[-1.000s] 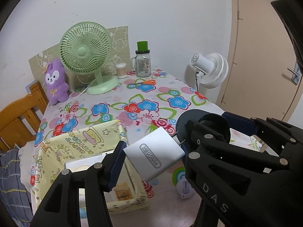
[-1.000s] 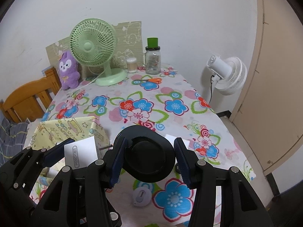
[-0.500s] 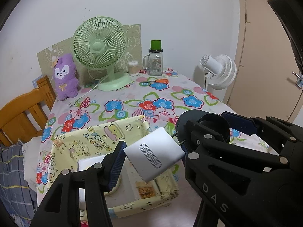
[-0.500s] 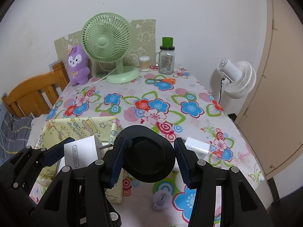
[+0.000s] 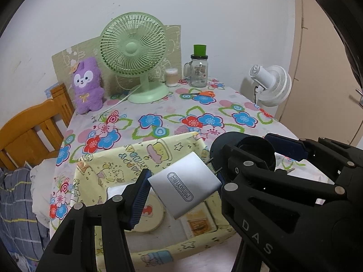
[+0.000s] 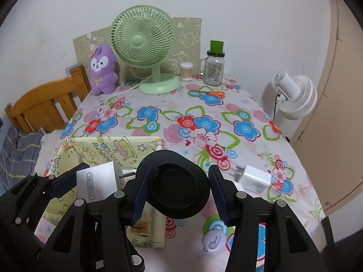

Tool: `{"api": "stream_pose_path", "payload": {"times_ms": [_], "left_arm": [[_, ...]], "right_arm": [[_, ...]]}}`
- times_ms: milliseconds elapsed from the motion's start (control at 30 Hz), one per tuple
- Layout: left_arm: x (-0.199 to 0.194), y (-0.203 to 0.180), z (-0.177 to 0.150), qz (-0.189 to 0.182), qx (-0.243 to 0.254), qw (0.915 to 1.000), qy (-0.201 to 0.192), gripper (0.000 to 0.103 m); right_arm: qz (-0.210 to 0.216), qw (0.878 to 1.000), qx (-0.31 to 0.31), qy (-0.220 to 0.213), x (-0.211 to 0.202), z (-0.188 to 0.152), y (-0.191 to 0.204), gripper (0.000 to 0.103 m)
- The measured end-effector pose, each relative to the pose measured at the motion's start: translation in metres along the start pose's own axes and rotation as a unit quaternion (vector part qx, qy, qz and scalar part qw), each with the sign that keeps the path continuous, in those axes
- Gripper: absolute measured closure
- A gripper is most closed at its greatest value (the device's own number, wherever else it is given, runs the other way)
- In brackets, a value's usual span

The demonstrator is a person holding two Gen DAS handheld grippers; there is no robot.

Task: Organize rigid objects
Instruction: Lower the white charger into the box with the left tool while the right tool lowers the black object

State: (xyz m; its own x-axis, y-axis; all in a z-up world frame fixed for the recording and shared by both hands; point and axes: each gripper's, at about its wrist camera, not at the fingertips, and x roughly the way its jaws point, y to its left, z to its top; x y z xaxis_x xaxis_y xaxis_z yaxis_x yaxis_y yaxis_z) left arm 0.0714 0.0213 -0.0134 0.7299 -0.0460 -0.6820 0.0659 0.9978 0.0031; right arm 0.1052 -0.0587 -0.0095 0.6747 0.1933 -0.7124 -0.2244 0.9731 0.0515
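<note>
Both tongs are loaded. Seen from the left wrist, the left gripper (image 5: pixel 181 187) is clamped on a white plug adapter (image 5: pixel 185 185), held tilted with its prongs pointing toward the right tong beside it. Directly beneath the jaws lies the yellow storage box (image 5: pixel 109 165), with a round flat item (image 5: pixel 150 213) and a white block (image 5: pixel 115 191) already on its floor. Since the adapter hangs over the open box, I judge the step to be setting it inside. To do it well, lower until the adapter is below the rim and over bare floor just past the round item, then ease the jaws apart so it does not tumble. This tong points steeply downward across the tabletop.

From the right wrist, the right gripper (image 6: pixel 179 190) squeezes a black round disc (image 6: pixel 179 187) between its blue pads (image 6: pixel 141 195), just to the right of the box's right wall, with the left tong and adapter close on its left. It is angled down likewise. Ahead and to the right a white charger (image 6: pixel 255 179) lies on the floral tablecloth (image 6: pixel 158 117), and a small pale round gadget (image 6: pixel 214 241) lies below the right jaw; both seem yet to be sorted.
</note>
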Motion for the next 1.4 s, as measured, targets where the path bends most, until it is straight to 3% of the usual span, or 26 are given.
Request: {"api": "stream_pose_path", "payload": {"times_ms": [967, 1400], "left_arm": [[0.026, 0.058, -0.004, 0.026, -0.039, 0.9988, 0.018, 0.042], [0.046, 0.079, -0.005, 0.034, -0.057, 0.9968, 0.044, 0.042]], "right_arm": [[0.025, 0.999, -0.041, 0.024, 0.043, 0.015, 0.055, 0.049], [0.043, 0.997, -0.044, 0.044, 0.07, 0.02, 0.07, 0.049]]}}
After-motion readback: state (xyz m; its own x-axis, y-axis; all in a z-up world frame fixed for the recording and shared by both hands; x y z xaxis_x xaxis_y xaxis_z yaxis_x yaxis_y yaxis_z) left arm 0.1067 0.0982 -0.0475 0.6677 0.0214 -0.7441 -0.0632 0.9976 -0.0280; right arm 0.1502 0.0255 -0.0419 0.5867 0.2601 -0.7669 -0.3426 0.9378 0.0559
